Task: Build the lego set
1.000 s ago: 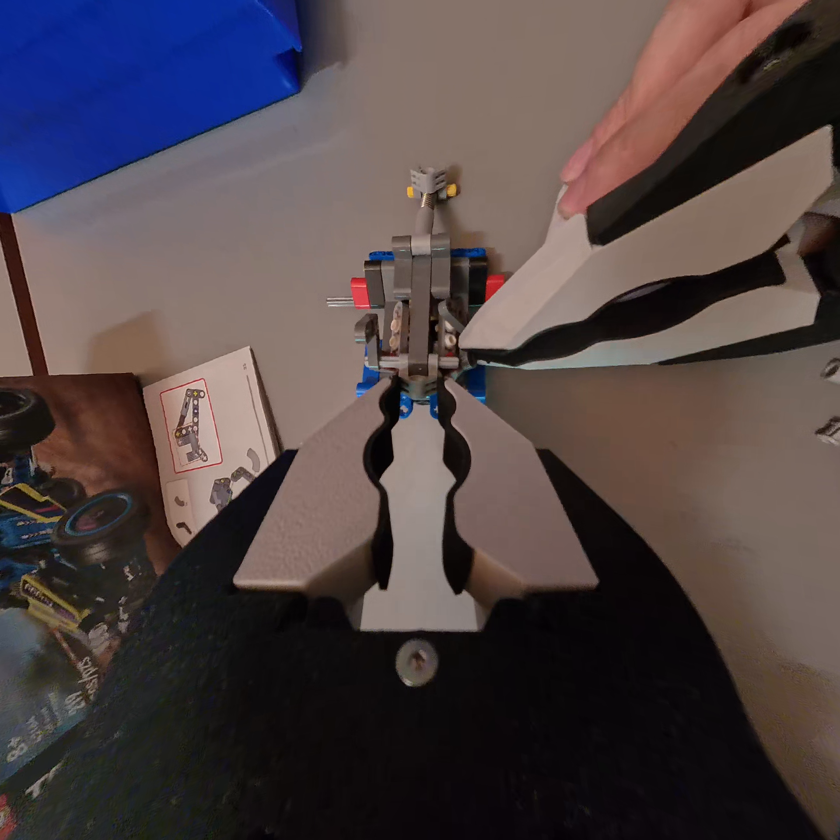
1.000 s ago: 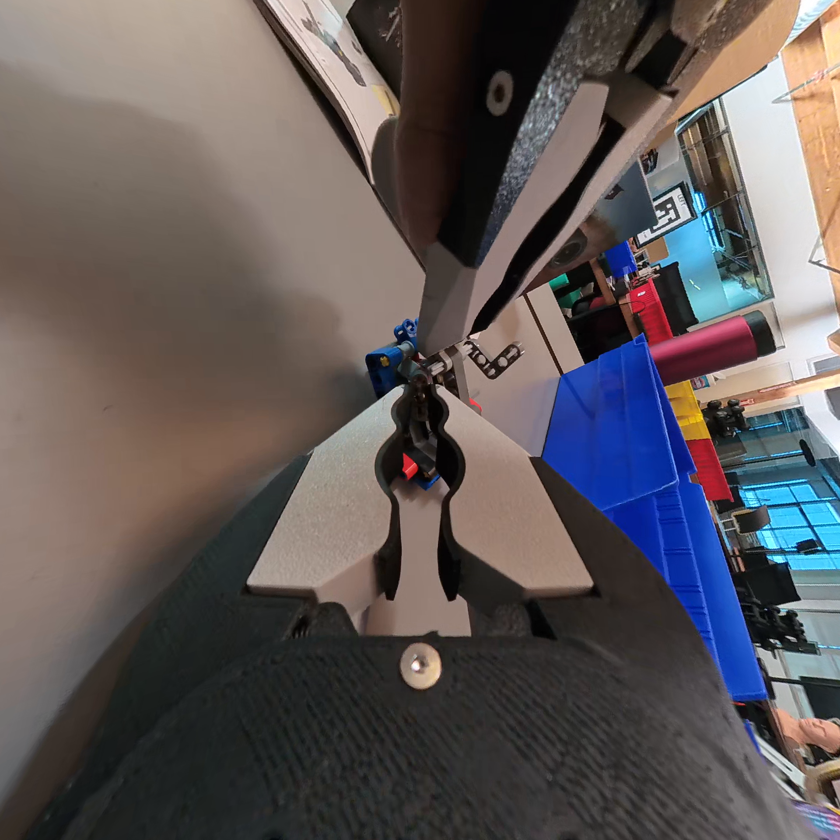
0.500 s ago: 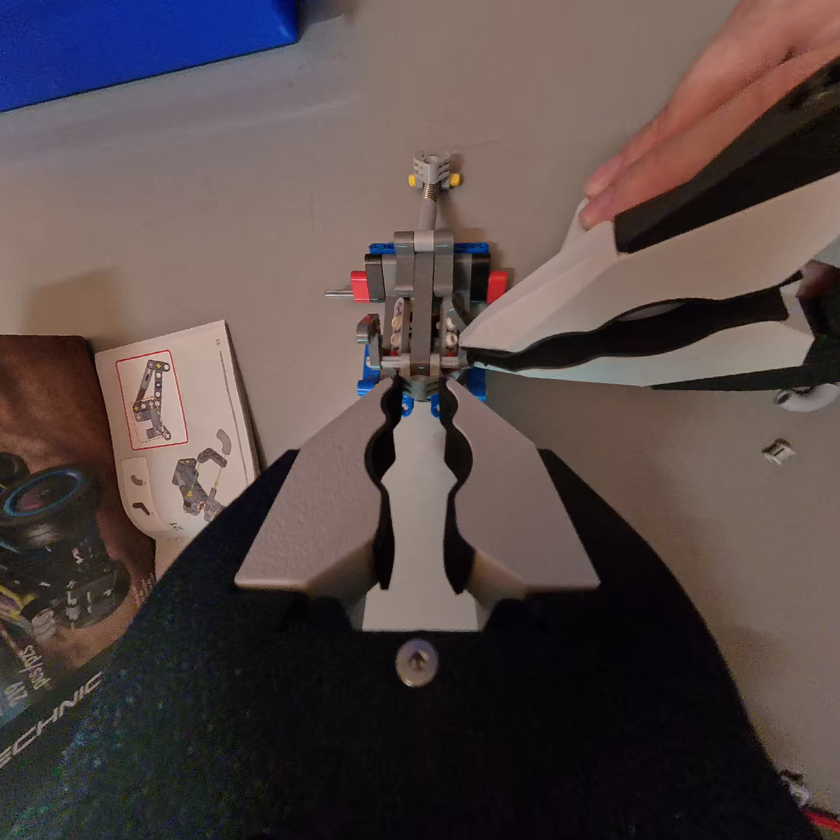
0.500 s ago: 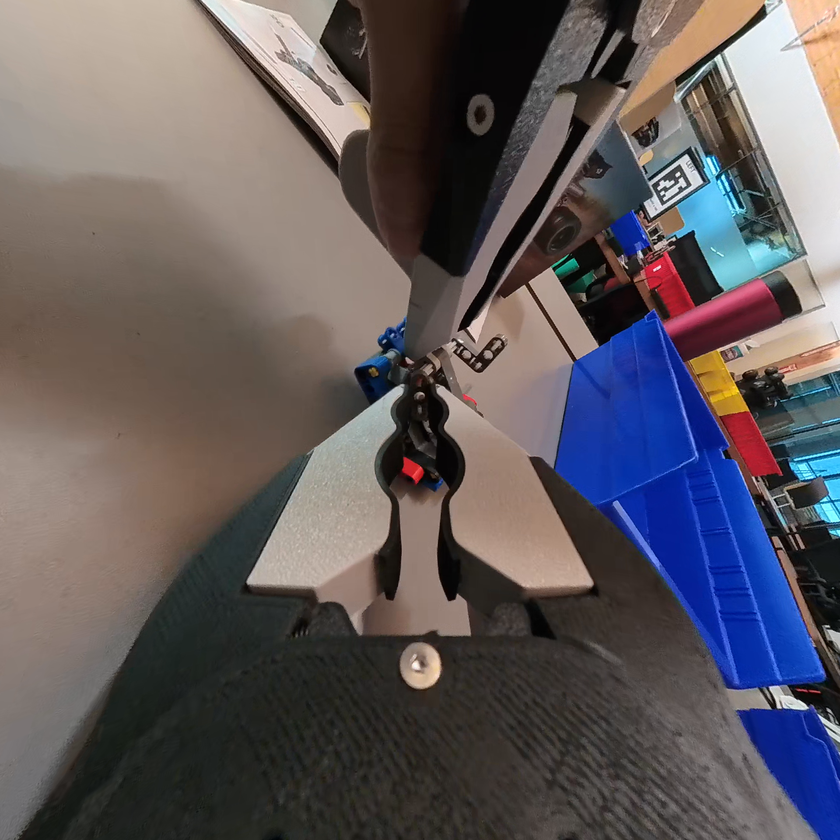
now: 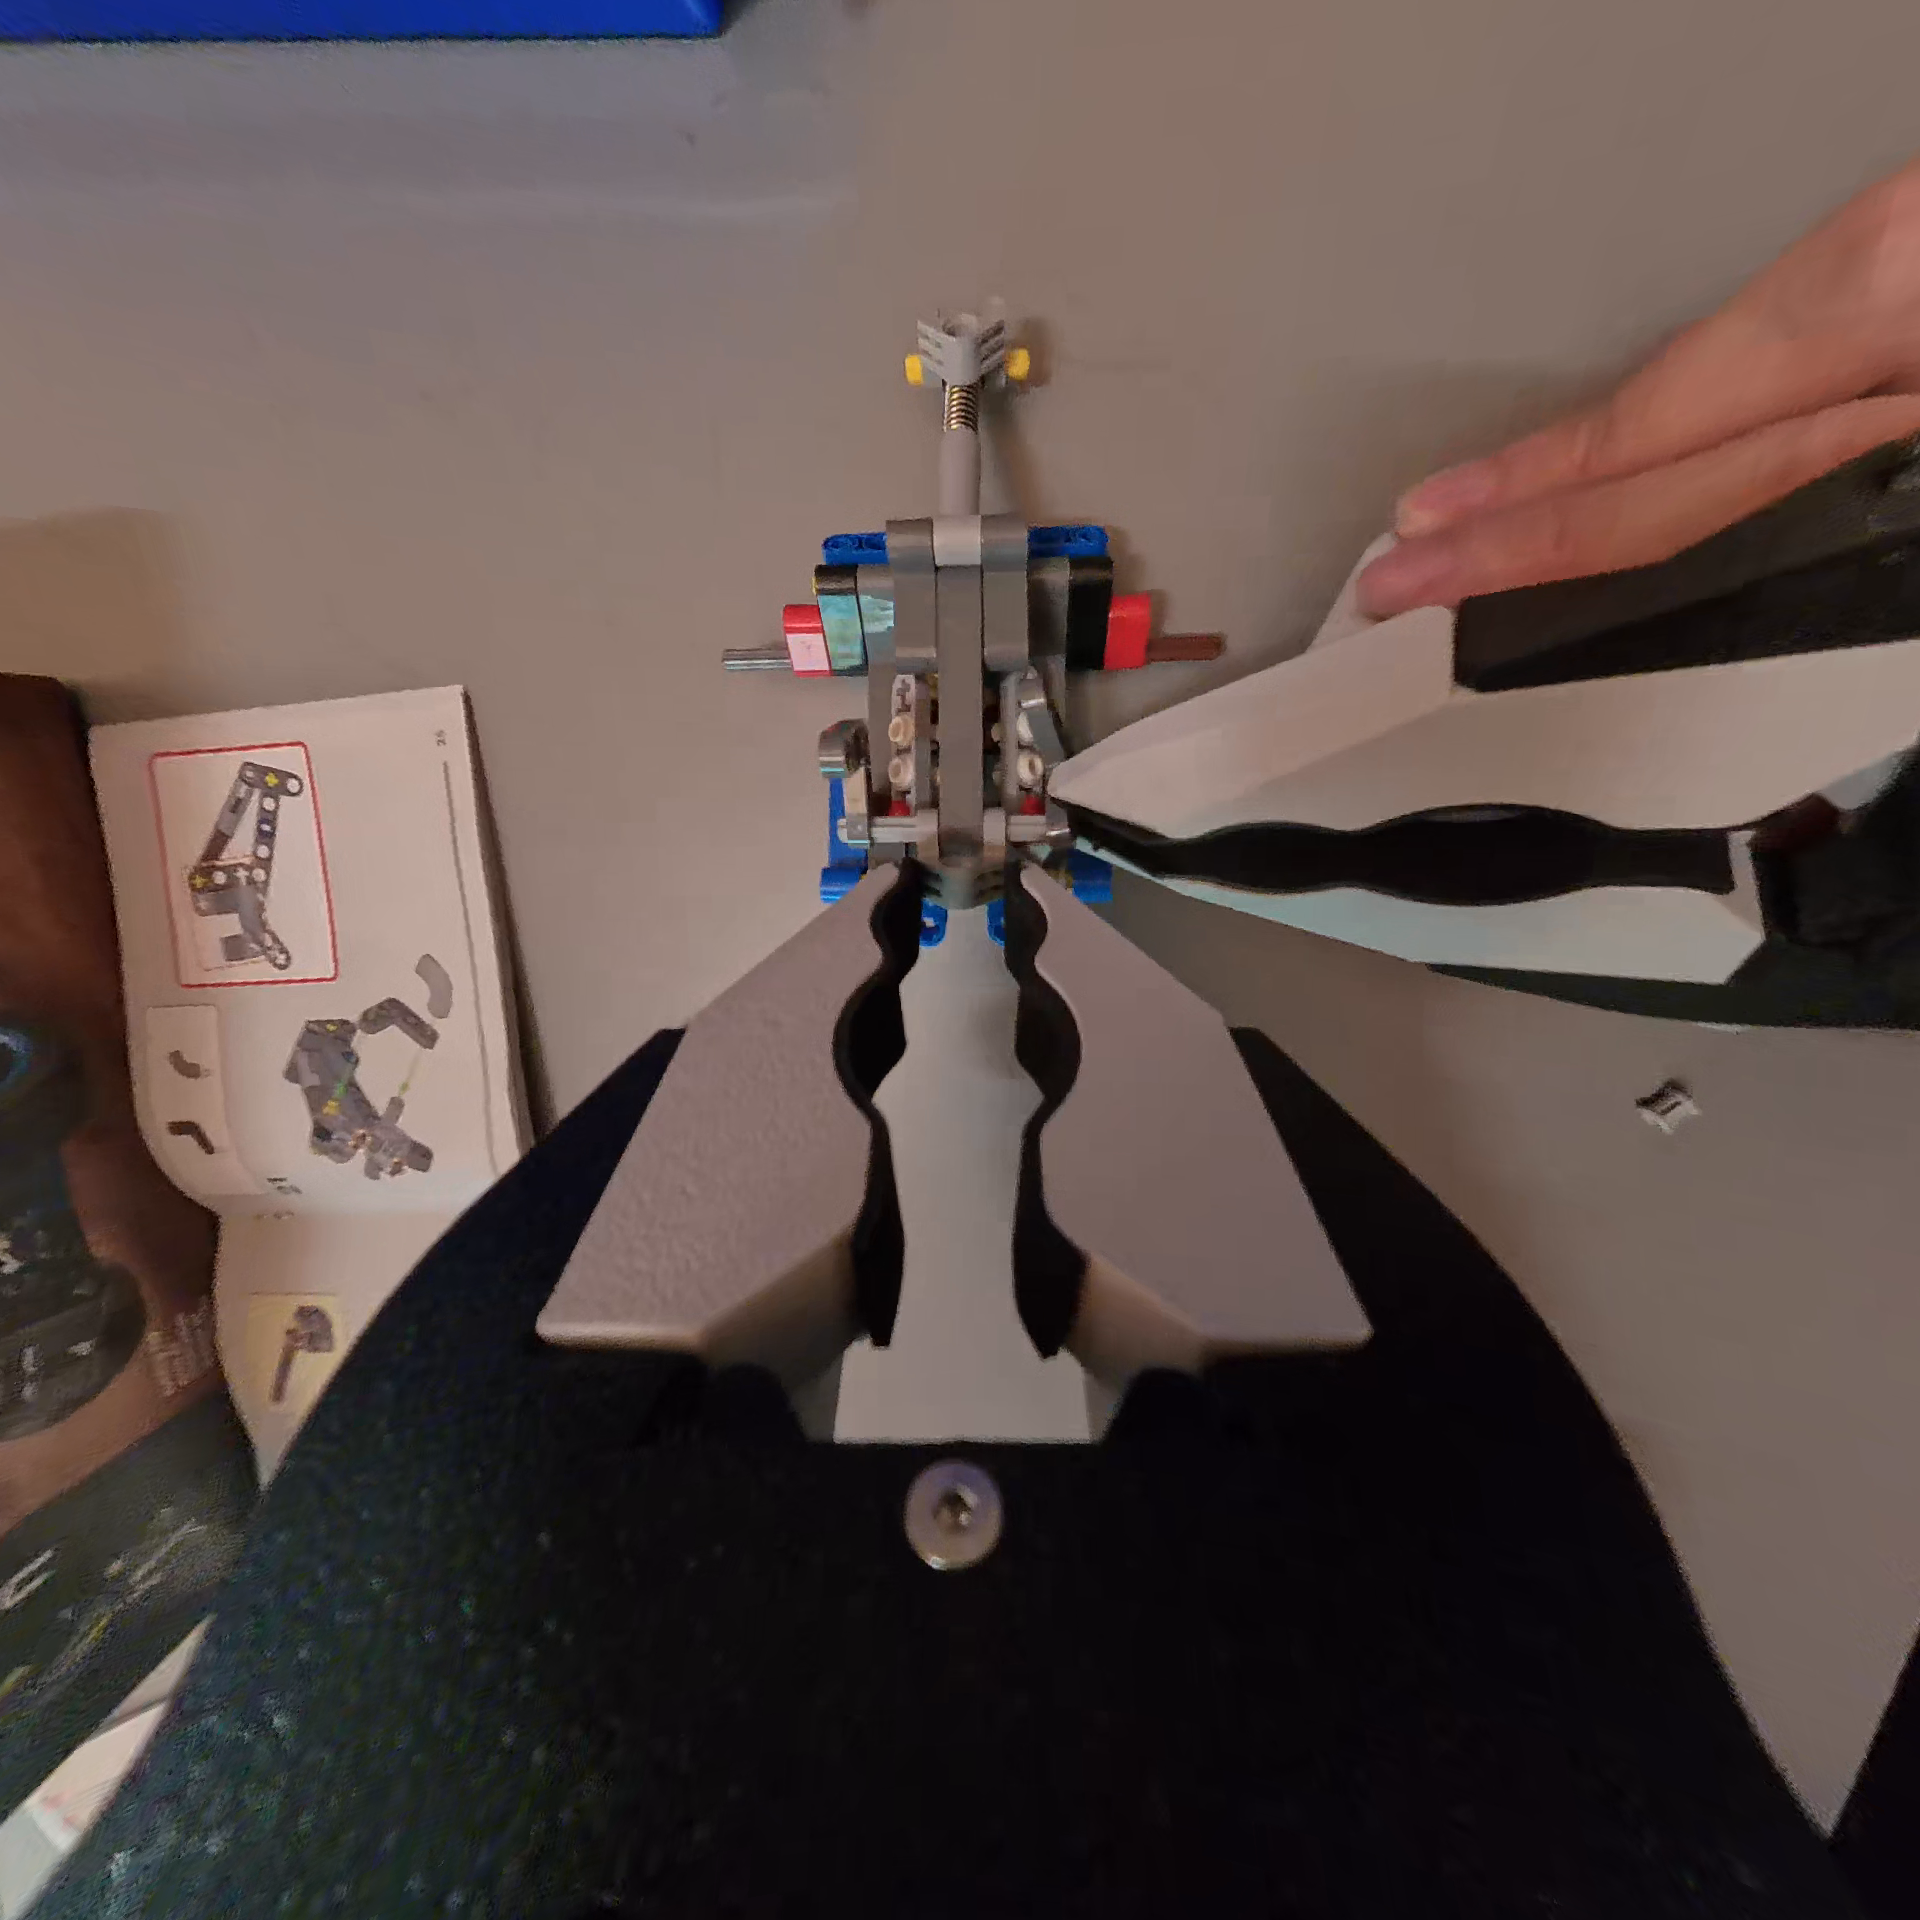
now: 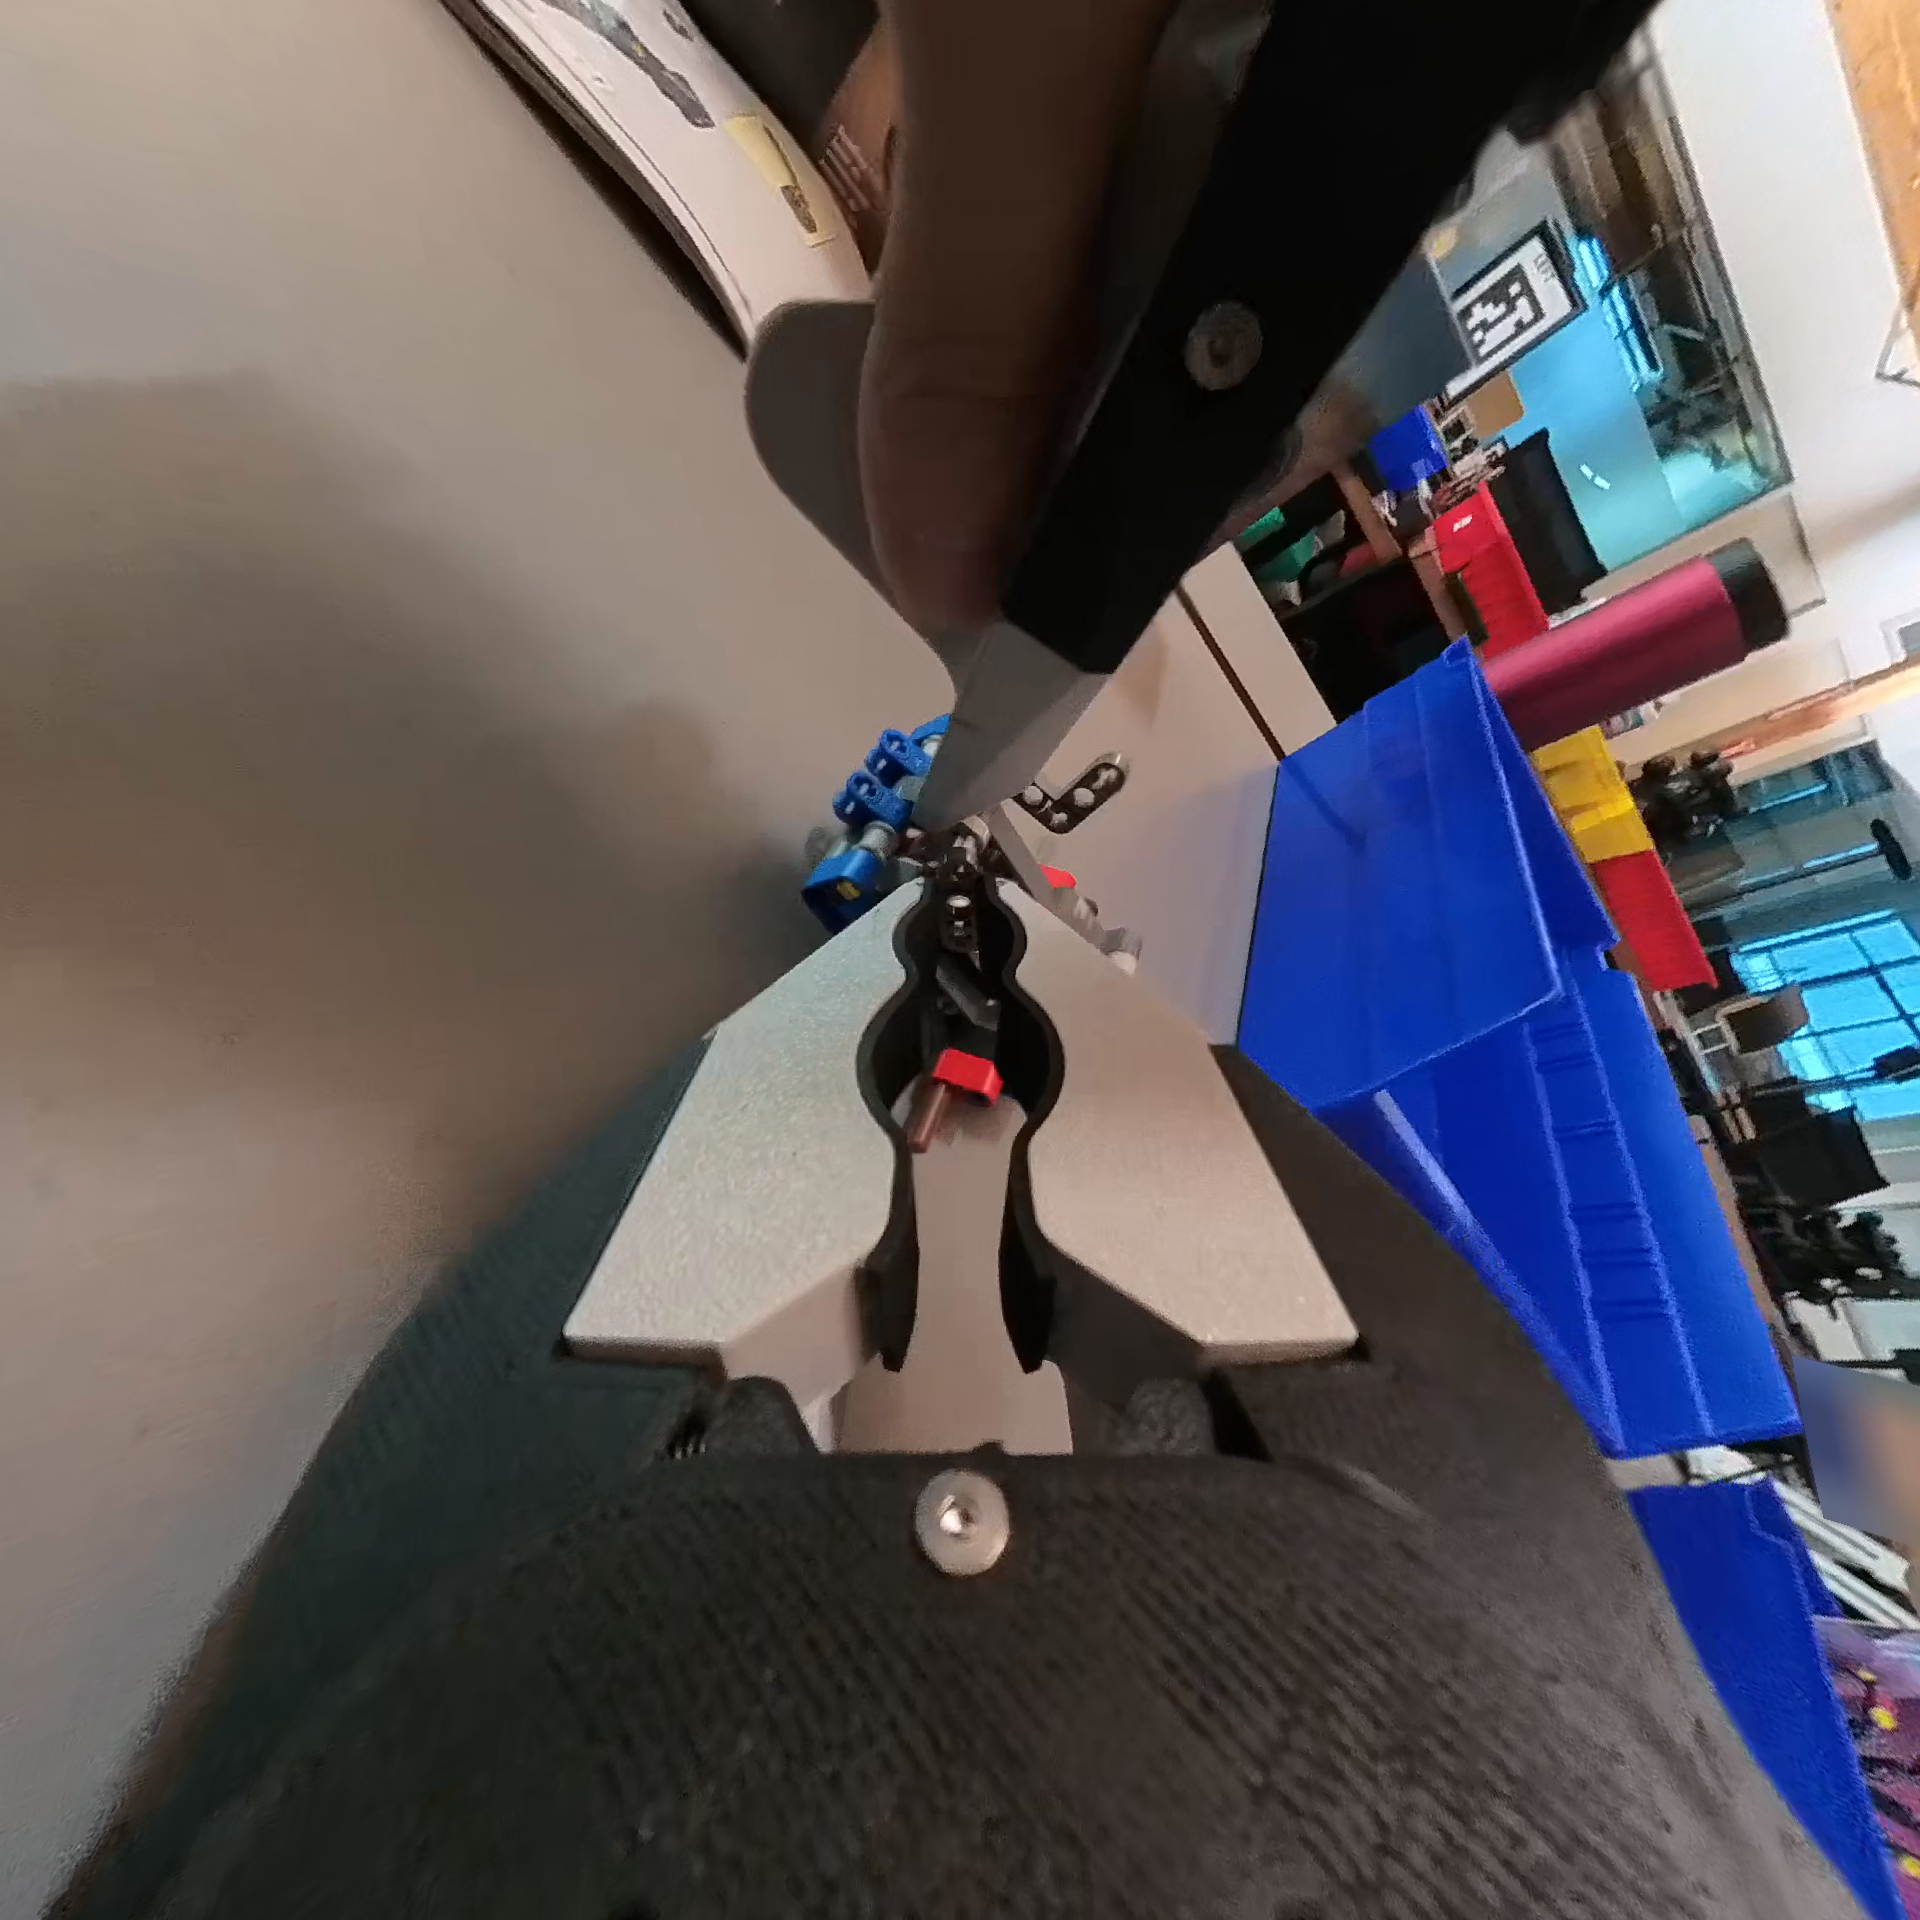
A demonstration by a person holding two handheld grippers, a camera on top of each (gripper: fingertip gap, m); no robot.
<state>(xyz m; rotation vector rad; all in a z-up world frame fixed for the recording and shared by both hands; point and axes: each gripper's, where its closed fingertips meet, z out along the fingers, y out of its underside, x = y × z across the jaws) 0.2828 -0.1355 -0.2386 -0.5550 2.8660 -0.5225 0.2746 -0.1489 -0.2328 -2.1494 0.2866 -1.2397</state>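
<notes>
A small brick model point(image 5: 956, 665) of grey, blue, black and red parts, with a spring shaft at its far end, lies on the grey table point(image 5: 520, 364). My left gripper point(image 5: 961, 883) is shut on the grey hub at its near end. My right gripper point(image 5: 1070, 821) comes in from the right, with its tips closed on a part at the model's right side. In the right wrist view my right gripper point(image 6: 958, 883) pinches a dark part of the model point(image 6: 847, 894). A red piece and a brown axle show between its fingers. The left gripper's finger point(image 6: 997, 717) comes down from above.
An open instruction booklet point(image 5: 301, 935) and a box with a car picture point(image 5: 52, 1195) lie at the left. Blue bins point(image 6: 1455, 987) stand beyond the model. A small loose piece point(image 5: 1665, 1103) lies at the right, and a black angled beam point(image 6: 1081, 795) lies behind the model. A hand point(image 5: 1662, 457) holds the right gripper. Both grippers' tips are close together, under 4 cm apart.
Both grippers keep their hold on the model. The left view has drifted, so the blue bin has slid off the top and the booklet has moved right. A brown axle now shows at the model's right.
</notes>
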